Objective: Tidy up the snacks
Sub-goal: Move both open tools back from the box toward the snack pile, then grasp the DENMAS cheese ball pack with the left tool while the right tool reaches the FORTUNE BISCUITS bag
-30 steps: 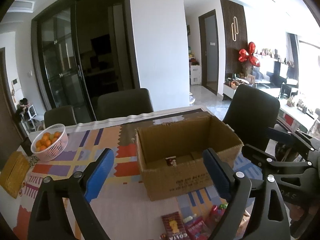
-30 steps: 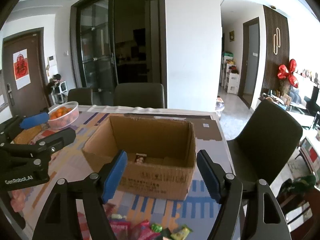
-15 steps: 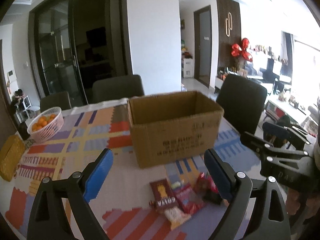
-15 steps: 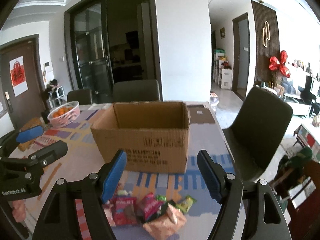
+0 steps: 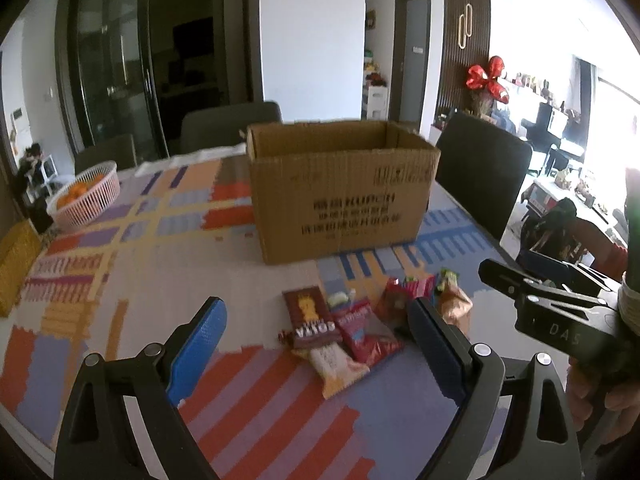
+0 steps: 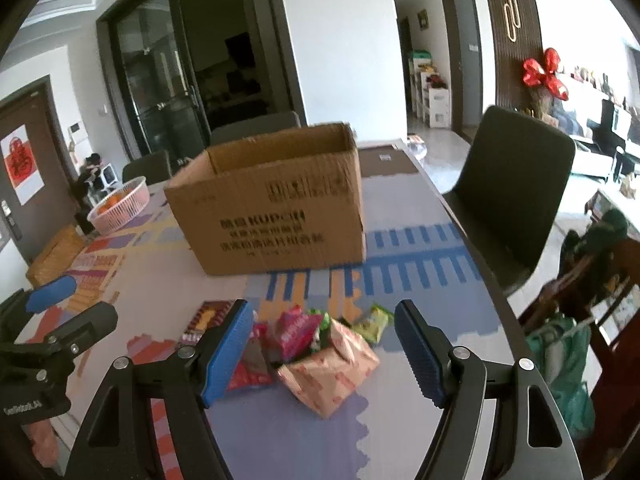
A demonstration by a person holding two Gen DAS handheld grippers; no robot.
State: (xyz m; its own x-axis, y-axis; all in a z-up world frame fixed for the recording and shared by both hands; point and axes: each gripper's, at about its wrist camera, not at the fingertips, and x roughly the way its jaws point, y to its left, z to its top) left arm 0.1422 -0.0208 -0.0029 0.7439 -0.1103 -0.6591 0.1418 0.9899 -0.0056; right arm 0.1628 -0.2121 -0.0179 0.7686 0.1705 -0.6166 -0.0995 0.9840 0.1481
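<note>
A pile of snack packets (image 5: 360,324) lies on the patterned table in front of an open cardboard box (image 5: 340,192). The pile holds a brown chocolate bar (image 5: 310,316), red packets and a pale wrapper. My left gripper (image 5: 316,340) hovers open just above and before the pile, nothing between its blue pads. In the right wrist view the same pile (image 6: 316,340) shows a pink-patterned packet (image 6: 330,368) nearest and a green one (image 6: 374,324) behind. My right gripper (image 6: 324,348) is open over it, empty. The box (image 6: 272,204) stands behind the snacks.
A pink basket of oranges (image 5: 86,196) sits at the table's far left, a yellow woven item (image 5: 14,264) near the left edge. Dark chairs (image 6: 516,196) stand along the right and far sides. The right gripper's body (image 5: 560,312) and a hand show at right in the left view.
Both grippers have come down and back from above the box toward the near table. The box's inside is no longer visible; the snack pile now lies between each pair of fingers.
</note>
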